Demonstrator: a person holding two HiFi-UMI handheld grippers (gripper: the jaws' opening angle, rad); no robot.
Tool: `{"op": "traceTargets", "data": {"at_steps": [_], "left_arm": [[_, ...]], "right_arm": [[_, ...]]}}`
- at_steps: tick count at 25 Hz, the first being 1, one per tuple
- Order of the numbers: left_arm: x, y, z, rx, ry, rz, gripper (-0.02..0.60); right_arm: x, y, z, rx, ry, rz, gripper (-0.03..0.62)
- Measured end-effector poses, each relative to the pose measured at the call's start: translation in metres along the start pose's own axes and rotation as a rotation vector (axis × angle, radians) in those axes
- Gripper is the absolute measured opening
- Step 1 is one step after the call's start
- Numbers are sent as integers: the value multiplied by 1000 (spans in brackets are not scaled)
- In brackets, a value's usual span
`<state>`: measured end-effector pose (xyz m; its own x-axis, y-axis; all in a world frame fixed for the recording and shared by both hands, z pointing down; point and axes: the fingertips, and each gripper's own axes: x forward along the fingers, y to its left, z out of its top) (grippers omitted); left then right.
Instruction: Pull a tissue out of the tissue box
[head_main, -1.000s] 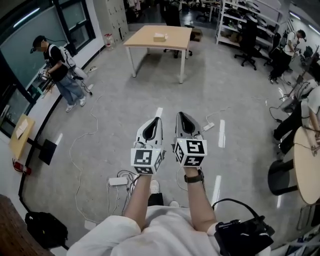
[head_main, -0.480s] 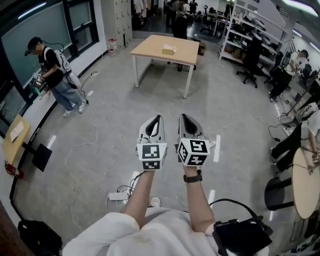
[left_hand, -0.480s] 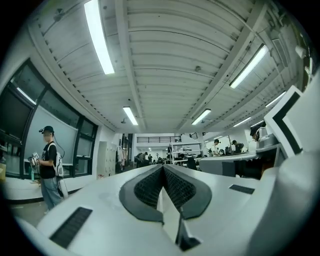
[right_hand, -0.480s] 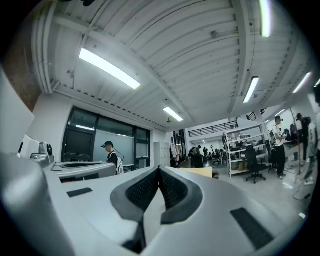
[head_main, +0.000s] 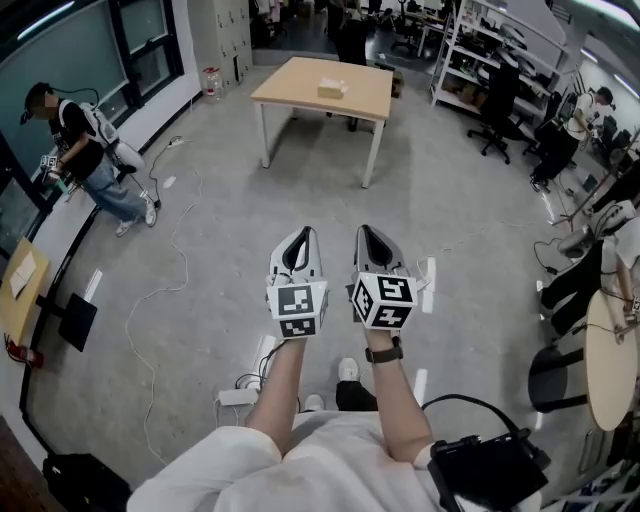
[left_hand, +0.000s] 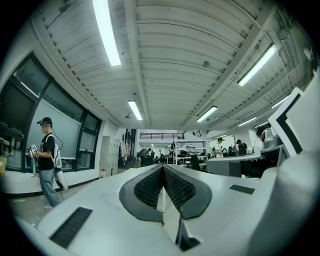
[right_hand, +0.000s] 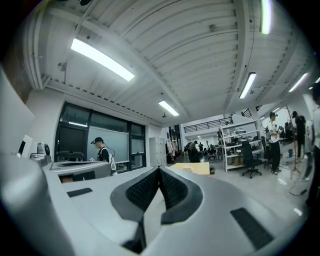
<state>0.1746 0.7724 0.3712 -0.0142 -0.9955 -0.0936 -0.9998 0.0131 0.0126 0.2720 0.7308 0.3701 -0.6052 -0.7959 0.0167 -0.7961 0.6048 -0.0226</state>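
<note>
We find left gripper (head_main: 303, 236) and right gripper (head_main: 367, 232) mid-frame, fingers closed together; tissue box (head_main: 332, 90) on tabletop (head_main: 290, 85), upper centre.

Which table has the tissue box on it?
The rectangular table straight ahead; the tissue box sits on it, not on the round table at right.

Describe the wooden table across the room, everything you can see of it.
The table has a flat rectangular top that looks like light wood, on slim white legs. It stands upright on the grey floor, well ahead of the person and seemingly out of reach. A small pale tissue box sits near the middle of the top. Nothing else shows on it.
</note>
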Motion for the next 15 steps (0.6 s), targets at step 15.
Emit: {"op": "traceTargets", "data": {"at_steps": [15], "left_arm": [[150, 55, -18, 24, 32, 104, -9]], "right_arm": [[144, -111, 6, 0, -10, -2, -2]]}}
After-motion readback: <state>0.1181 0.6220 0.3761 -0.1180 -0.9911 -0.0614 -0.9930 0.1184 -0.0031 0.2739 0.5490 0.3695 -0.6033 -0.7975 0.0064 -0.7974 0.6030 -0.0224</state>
